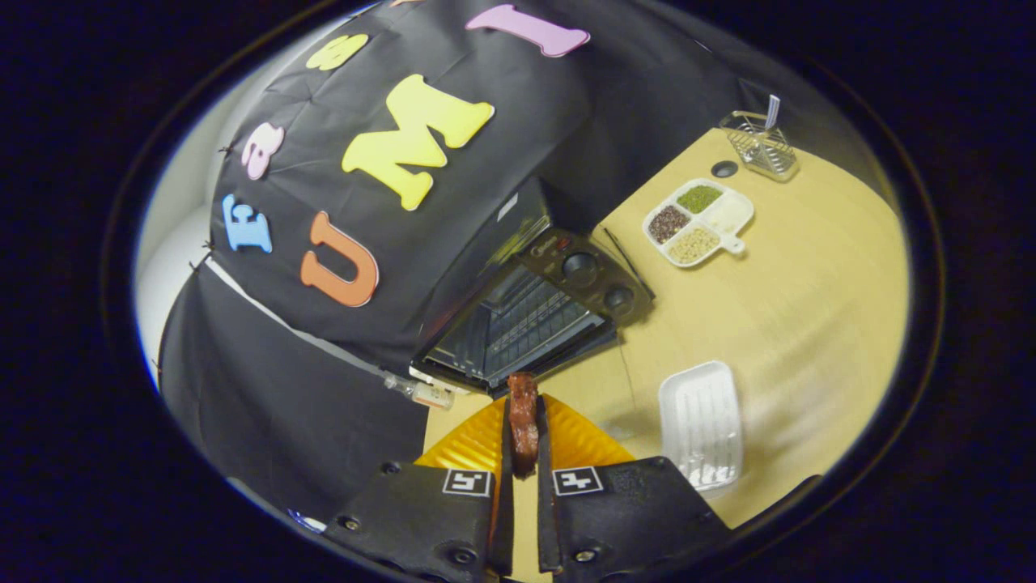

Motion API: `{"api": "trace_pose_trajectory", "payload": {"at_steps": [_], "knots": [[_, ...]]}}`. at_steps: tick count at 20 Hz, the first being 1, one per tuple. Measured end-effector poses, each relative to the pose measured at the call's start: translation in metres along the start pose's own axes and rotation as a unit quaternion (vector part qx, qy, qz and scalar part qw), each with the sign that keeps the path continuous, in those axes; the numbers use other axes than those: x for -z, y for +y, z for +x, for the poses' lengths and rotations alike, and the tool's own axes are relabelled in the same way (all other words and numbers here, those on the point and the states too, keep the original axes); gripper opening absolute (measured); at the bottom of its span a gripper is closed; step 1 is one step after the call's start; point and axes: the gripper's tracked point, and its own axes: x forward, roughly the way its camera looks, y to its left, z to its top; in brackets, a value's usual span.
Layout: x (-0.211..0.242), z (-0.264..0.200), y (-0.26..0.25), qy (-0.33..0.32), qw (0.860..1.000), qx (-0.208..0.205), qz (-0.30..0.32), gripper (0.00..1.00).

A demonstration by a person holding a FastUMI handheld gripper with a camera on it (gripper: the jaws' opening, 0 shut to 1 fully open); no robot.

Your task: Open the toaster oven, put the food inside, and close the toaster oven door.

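Note:
My gripper is shut on a reddish-brown strip of food, which stands clamped between the two orange fingers. Just beyond the fingertips sits the black toaster oven on the wooden table. Its door hangs open and the wire rack inside shows. Two round knobs sit on the control panel to the right of the opening. The food's tip is close in front of the open door's edge.
An empty white foam tray lies right of the fingers. A white divided dish of grains and beans and a wire basket sit farther back. A small bottle lies at the table's left edge by the oven.

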Motion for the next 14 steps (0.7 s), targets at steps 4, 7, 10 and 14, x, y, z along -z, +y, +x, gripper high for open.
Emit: {"api": "trace_pose_trajectory", "payload": {"at_steps": [4,7,10,14], "knots": [[0.019,0.066,0.016,-0.057,0.997,0.006,0.058,0.15],[0.019,0.107,0.014,-0.107,0.988,0.013,0.109,0.15],[0.007,0.142,0.001,-0.15,0.975,0.026,0.16,0.15],[-0.012,0.184,-0.005,-0.181,0.963,0.03,0.196,0.15]]}}
